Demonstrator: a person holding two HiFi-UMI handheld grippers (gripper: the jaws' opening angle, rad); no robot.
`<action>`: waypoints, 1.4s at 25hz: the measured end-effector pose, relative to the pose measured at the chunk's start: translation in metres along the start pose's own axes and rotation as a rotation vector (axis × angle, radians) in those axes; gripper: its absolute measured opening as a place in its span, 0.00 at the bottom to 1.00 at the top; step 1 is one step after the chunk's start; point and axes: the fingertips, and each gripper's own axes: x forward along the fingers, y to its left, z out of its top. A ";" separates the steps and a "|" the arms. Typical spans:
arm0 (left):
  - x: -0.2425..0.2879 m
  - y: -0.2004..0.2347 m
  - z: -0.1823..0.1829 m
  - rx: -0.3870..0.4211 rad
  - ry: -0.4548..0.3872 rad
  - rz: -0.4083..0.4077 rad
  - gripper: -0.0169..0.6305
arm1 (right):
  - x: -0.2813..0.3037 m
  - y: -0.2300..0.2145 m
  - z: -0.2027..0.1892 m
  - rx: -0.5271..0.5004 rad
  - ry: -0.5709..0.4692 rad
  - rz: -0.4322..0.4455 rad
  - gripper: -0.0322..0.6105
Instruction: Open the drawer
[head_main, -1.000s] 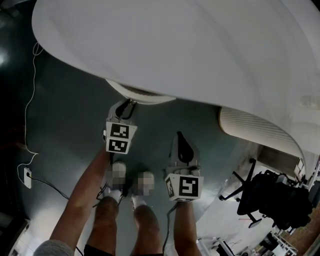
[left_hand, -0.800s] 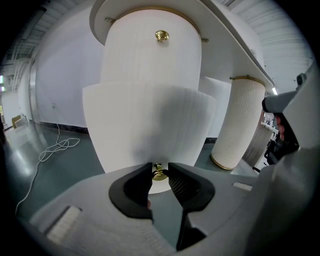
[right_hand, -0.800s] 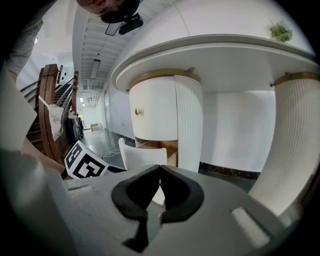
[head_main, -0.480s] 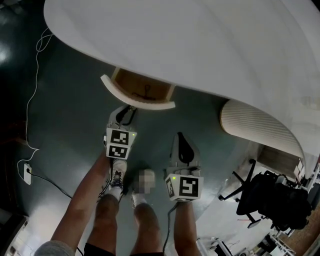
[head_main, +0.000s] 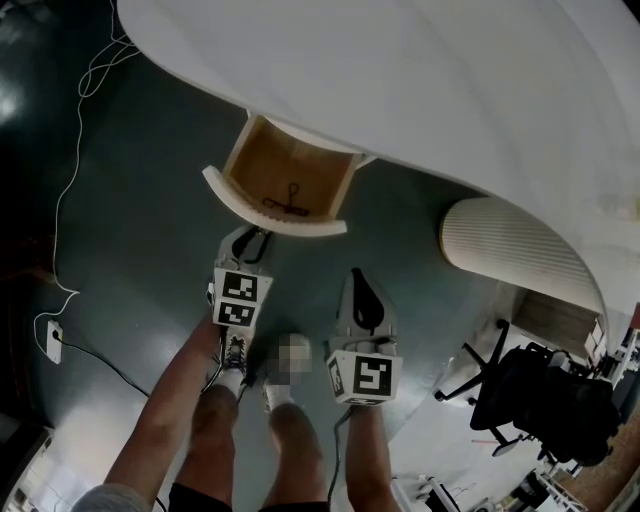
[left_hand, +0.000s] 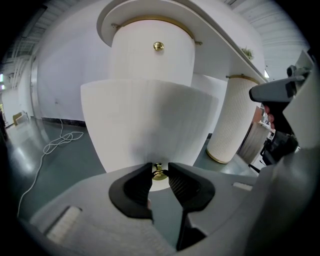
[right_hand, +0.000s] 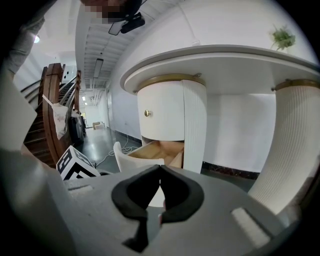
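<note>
Sliding out from under the white counter (head_main: 420, 90), the drawer (head_main: 262, 207) had come well forward since a second earlier, when only its curved white front showed at the counter's edge. In the head view its pale wooden inside now lay open to the camera, with a small black wire-like item (head_main: 288, 200) lying on its bottom; what that item was could not be told.

The left gripper (head_main: 252, 238) was at the middle of the drawer front. In the left gripper view its jaws stood narrow, pressed on either side of a small brass knob (left_hand: 159, 173) low on the front panel. A second brass knob (left_hand: 158, 46) showed higher up, on the closed unit above. The right gripper (right_hand: 160, 170) hung beside the person's legs, well apart from the drawer, with its jaws together and nothing between them.

Below were a dark green floor (head_main: 140, 250), a loose white cable (head_main: 70, 200) and a ribbed white pillar (head_main: 510, 250) to the right.

The drawer looked mostly open. To finish well, the pull probably needed to stay level and straight along the drawer's own line, since the knob was small and a sideways tug could have slipped it from the pads. Slowing near the end of travel seemed wise, so the drawer would not drop free.
</note>
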 end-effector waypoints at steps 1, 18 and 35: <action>-0.002 -0.001 -0.002 -0.001 0.004 0.000 0.19 | -0.002 0.001 0.000 0.000 0.001 0.000 0.05; -0.036 -0.007 -0.030 -0.003 0.050 -0.001 0.19 | -0.029 0.005 0.000 0.007 0.019 -0.011 0.05; -0.062 -0.012 -0.054 -0.007 0.072 -0.011 0.20 | -0.041 0.014 -0.001 0.000 0.027 -0.017 0.05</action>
